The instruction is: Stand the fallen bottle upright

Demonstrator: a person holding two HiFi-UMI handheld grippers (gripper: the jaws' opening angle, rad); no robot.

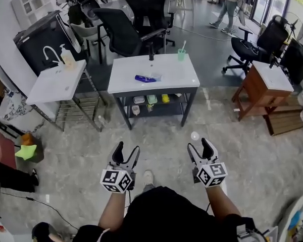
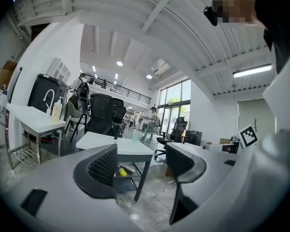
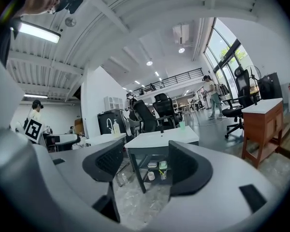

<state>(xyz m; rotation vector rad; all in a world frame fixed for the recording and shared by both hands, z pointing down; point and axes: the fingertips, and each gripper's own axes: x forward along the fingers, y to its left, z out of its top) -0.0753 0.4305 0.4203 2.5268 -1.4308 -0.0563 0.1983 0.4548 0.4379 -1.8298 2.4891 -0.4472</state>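
Note:
A blue bottle point(image 1: 145, 78) lies on its side on the white table point(image 1: 126, 84), near the middle of its top. A green cup point(image 1: 182, 54) with a straw stands at the table's far right corner. My left gripper point(image 1: 128, 148) and right gripper point(image 1: 198, 144) are held side by side over the floor, well short of the table, both open and empty. In the left gripper view my left gripper point(image 2: 140, 161) faces the table point(image 2: 130, 149). In the right gripper view my right gripper point(image 3: 145, 166) faces the table point(image 3: 162, 138) too. The bottle does not show in either gripper view.
A white sink stand point(image 1: 55, 82) with a tap and a soap dispenser point(image 1: 67, 57) stands left of the table. Black office chairs point(image 1: 126, 32) are behind it. A wooden side table point(image 1: 265, 87) is at the right. Small items fill the table's lower shelf point(image 1: 151, 101).

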